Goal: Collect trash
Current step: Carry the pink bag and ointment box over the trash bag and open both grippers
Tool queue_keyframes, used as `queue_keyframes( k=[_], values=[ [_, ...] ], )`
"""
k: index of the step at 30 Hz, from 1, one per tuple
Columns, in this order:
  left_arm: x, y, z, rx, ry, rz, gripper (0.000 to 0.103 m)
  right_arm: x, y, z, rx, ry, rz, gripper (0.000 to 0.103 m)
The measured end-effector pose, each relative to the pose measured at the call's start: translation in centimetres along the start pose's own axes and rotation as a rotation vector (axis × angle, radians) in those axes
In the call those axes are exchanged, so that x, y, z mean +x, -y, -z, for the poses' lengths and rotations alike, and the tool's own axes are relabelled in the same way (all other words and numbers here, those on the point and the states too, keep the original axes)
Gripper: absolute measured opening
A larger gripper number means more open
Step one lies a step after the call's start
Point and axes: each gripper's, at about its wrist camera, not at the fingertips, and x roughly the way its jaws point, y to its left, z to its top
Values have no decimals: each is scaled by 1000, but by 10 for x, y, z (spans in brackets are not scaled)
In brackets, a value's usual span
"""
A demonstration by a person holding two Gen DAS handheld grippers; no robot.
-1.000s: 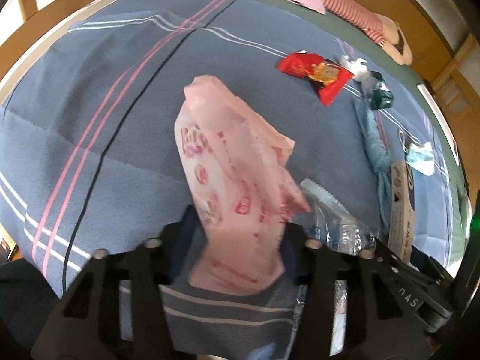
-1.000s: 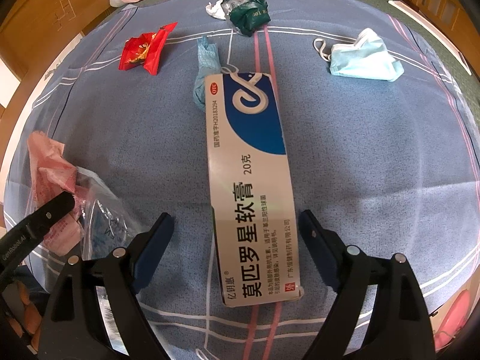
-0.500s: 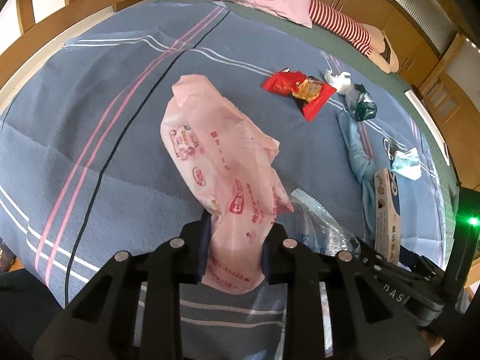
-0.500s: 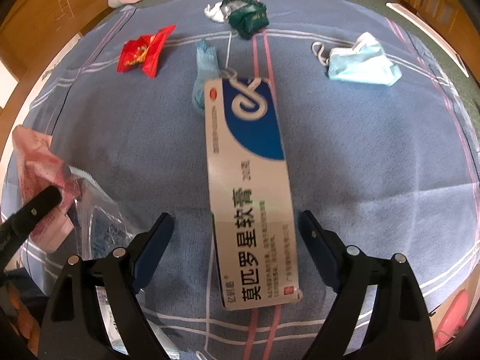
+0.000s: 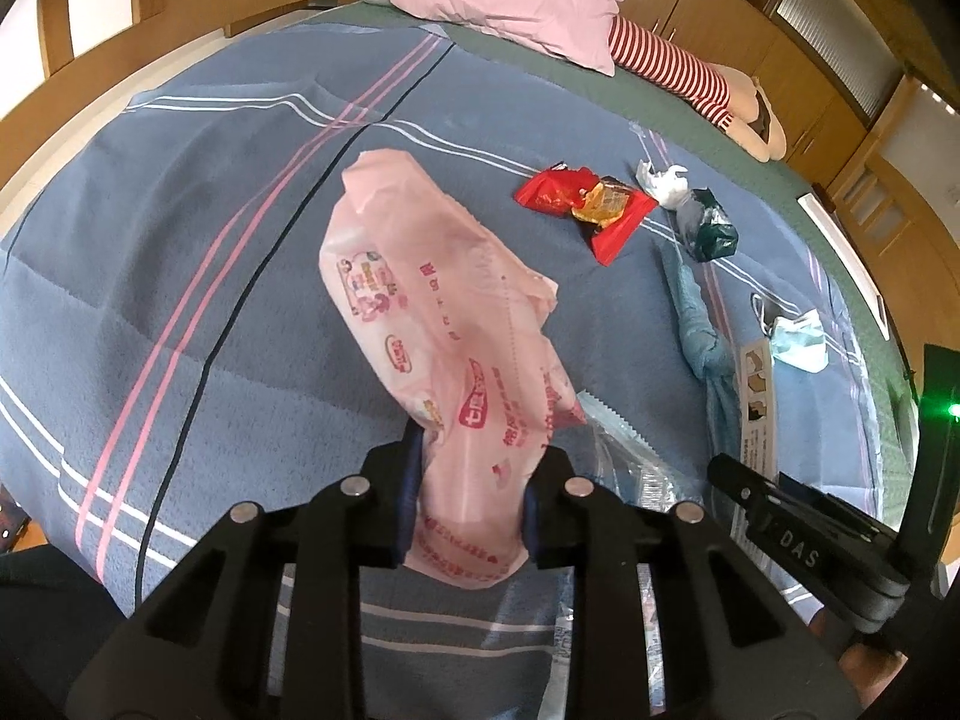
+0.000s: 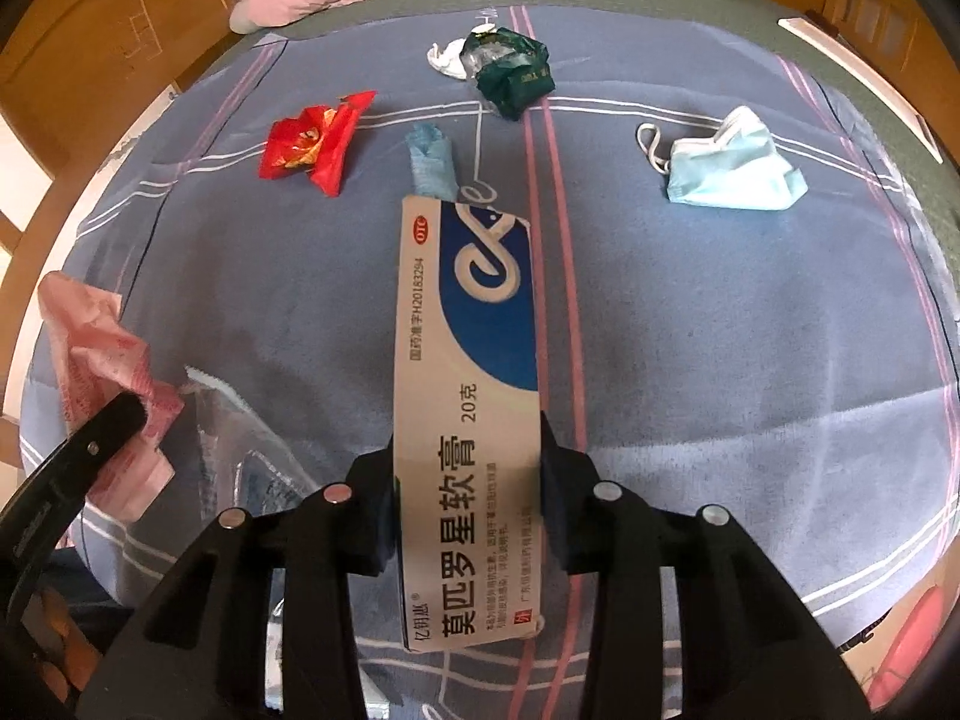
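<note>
My left gripper (image 5: pixel 471 495) is shut on a pink plastic wrapper (image 5: pixel 432 324) and holds it up over the blue striped bedspread (image 5: pixel 180 228). My right gripper (image 6: pixel 468 492) is shut on a long white and blue ointment box (image 6: pixel 468 396), lifted off the bed. The pink wrapper also shows at the left of the right wrist view (image 6: pixel 96 372). A clear plastic bag (image 5: pixel 630 462) lies between the two grippers.
On the bedspread lie a red snack wrapper (image 6: pixel 312 147), a dark green wrapper (image 6: pixel 513 75), a white tissue (image 6: pixel 444 57), a blue cloth (image 6: pixel 429 159) and a blue face mask (image 6: pixel 729 168). A pink pillow (image 5: pixel 510 0) and a striped plush (image 5: pixel 690 72) lie at the head.
Both grippers were open around their items and have closed on them. The left has lifted the pink wrapper; the right has raised the box.
</note>
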Motion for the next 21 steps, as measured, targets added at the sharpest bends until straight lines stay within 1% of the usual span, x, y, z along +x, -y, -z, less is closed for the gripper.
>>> queue_keyframes(
  k=[4, 11, 14, 17, 19, 21],
  values=[
    [-2, -1, 1, -2, 4, 3, 27, -10, 1, 4, -1, 22, -10, 39],
    [-6, -2, 1, -3, 15, 6, 27, -10, 8, 12, 19, 11, -28, 39],
    [-13, -4, 1, -17, 40, 40, 27, -15, 10, 15, 26, 23, -39, 39],
    [-24, -8, 0, -41, 77, 133, 27, -37, 11, 17, 25, 76, -68, 39],
    [-33, -15, 0, -74, 101, 222, 27, -56, 12, 19, 22, 110, -85, 39],
    [-39, -16, 1, -87, 112, 301, 27, -78, 15, 23, 19, 140, -117, 39]
  ],
)
